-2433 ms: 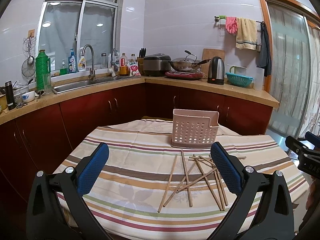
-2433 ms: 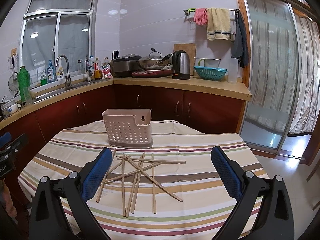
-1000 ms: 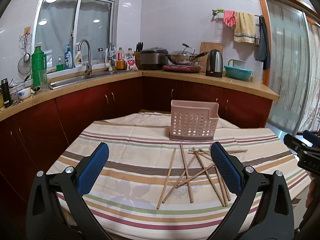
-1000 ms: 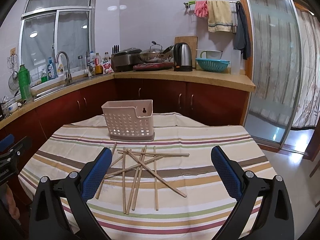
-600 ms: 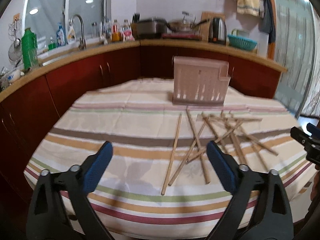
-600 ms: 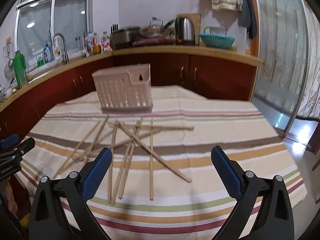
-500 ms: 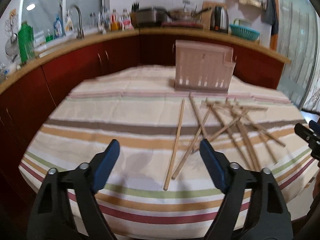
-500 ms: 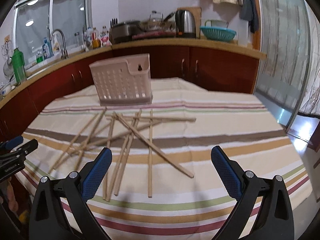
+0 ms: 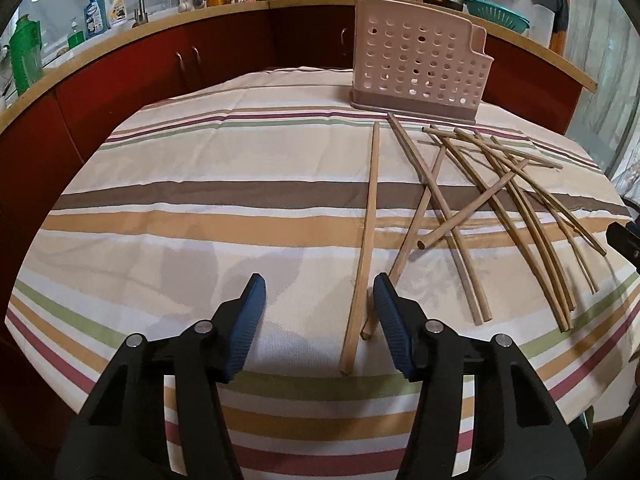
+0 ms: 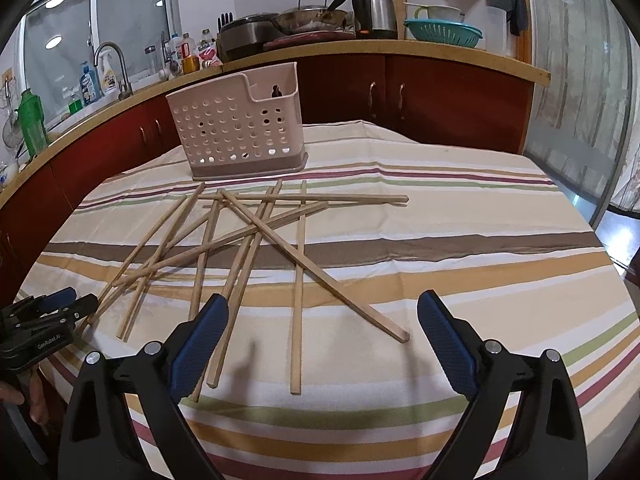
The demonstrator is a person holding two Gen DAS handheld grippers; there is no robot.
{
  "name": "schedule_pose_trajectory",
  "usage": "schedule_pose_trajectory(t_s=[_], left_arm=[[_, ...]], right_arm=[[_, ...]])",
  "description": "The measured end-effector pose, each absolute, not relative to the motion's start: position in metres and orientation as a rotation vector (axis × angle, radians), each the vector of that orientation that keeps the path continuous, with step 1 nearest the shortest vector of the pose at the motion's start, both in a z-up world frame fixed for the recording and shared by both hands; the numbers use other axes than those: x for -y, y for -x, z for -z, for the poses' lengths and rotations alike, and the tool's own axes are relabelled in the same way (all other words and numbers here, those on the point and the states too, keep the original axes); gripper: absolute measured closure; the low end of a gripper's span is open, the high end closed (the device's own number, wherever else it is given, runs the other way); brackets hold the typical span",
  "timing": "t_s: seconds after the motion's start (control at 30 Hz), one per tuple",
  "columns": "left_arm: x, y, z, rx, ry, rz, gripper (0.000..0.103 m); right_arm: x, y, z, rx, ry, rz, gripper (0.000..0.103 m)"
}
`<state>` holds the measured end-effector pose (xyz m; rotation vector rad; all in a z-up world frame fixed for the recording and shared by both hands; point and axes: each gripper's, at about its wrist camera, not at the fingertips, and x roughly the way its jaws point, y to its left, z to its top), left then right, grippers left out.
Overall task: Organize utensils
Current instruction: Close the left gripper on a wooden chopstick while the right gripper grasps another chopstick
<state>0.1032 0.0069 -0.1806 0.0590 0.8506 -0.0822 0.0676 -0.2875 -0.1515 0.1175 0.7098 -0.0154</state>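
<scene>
The left gripper (image 9: 318, 300) hangs low over the near part of the striped tablecloth (image 9: 200, 200), its jaws about half open and closing, and the pads are not pressing on anything. The near end of one lone chopstick (image 9: 368, 232) lies on the cloth between the pads, close to the right-hand one, and a second stick's tip lies just beside that pad. To this gripper's left the cloth is bare out to the curved table edge; ahead and to its right lie the scattered chopsticks (image 9: 500, 200), crossing one another, and beyond them the perforated pink utensil holder (image 9: 420, 64) stands upright near the far edge. The right gripper (image 10: 322, 332) is spread wide and holds nothing; three stick ends lie on the cloth between its pads, nearer its left finger, while the cloth to its right is open as far as the table edge. The near edge of the table runs just under both tools. The right wrist view alone shows the holder's open top with its notched back wall and hanging hole, the left gripper seen from the side at the pile's left end, and fingers of a hand (image 10: 24, 396) below it. The left wrist view alone shows how the lone stick lies apart from the pile, and the tip of the right gripper at its right border.
</scene>
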Motion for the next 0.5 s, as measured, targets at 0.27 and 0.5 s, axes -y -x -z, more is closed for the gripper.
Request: schedule_pose_trajectory(t_s=[0.27,0.5], left_arm=[[-0.0122,-0.1071,0.1844,-0.878,-0.064,0.100,0.050],[-0.0076,-0.1022,0.1849,-0.854,-0.079,0.169,0.073]], right_arm=[[0.2861,-0.0721,0.1537,-0.717,-0.121,-0.001,0.010],[0.2849,-0.0749,0.1596,-0.740,-0.120,-0.016,0.024]])
